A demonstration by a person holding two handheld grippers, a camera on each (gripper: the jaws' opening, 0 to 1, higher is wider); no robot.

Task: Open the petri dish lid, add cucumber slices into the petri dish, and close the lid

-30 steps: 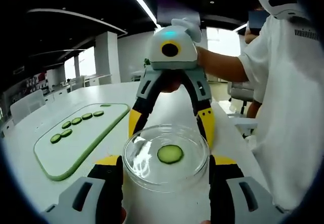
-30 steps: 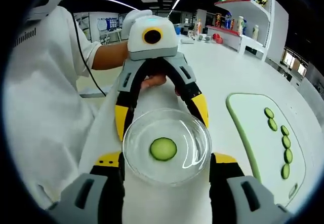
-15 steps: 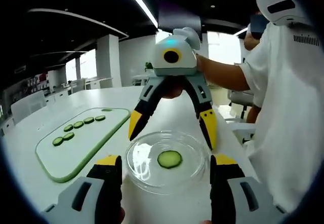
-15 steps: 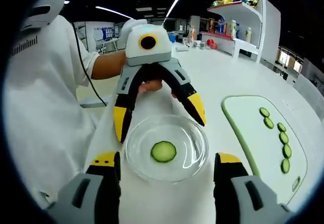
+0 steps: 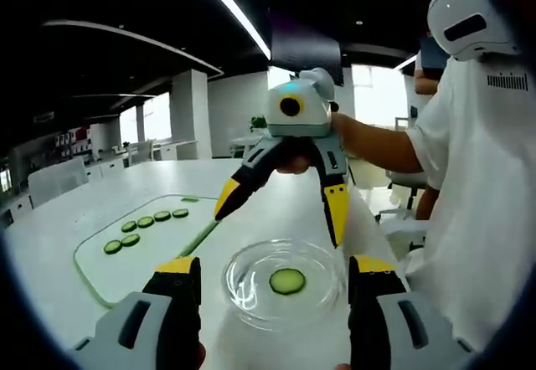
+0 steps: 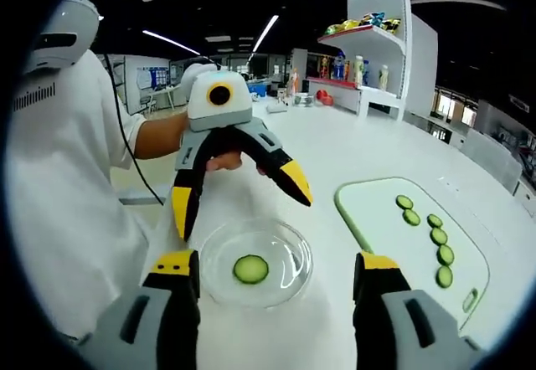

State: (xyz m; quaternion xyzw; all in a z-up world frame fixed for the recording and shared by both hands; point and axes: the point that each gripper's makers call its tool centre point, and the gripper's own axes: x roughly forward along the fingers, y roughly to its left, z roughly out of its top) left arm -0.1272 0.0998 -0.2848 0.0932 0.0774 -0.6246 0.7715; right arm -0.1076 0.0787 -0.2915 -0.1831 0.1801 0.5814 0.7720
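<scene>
Looking down my left gripper (image 5: 274, 290), both jaws are spread wide with nothing between them, and the glass petri dish (image 5: 285, 284) sits on the white table (image 5: 50, 244) just ahead of the tips. Its lid looks like it's on, and one cucumber slice (image 5: 287, 281) lies flat in the middle. Same story from my right gripper (image 6: 276, 276): jaws wide apart, empty, the dish (image 6: 255, 263) just in front with the slice (image 6: 250, 269) inside.

Just past the dish, each view catches the other gripper hovering above the far rim, jaws splayed, not touching the glass.

Off to the side is a green-edged cutting board (image 6: 368, 232) with a row of more cucumber slices (image 6: 434, 236) on it, well apart from the dish. Farther back there's a white shelf (image 6: 368, 31) with bottles and snacks.
</scene>
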